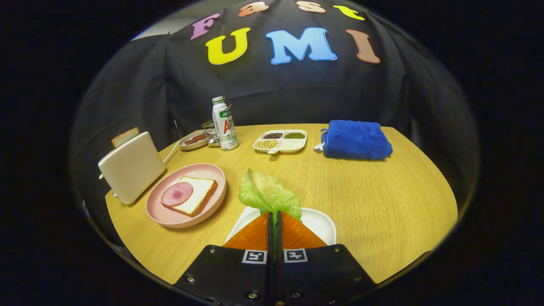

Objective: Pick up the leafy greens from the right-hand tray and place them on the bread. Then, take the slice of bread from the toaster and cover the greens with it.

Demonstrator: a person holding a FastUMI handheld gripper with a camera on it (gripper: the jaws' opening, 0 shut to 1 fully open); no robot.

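Note:
My gripper (274,217) is shut on the leafy greens (268,193), whose pale green leaf sticks up and forward from between the fingertips. Right under the fingers lies the white tray (319,223). To the left, a pink plate (170,214) holds a slice of bread (200,192) with a round slice of ham (177,194) on it. Further left stands the cream toaster (131,166), a second bread slice (125,137) poking out of its top slot.
At the back of the round wooden table stand a small bottle (224,123), a little dish (192,140) with a metal object beside it, a divided white dish of beans (280,141) and a folded blue towel (356,139). Bare wood lies to the right of the tray.

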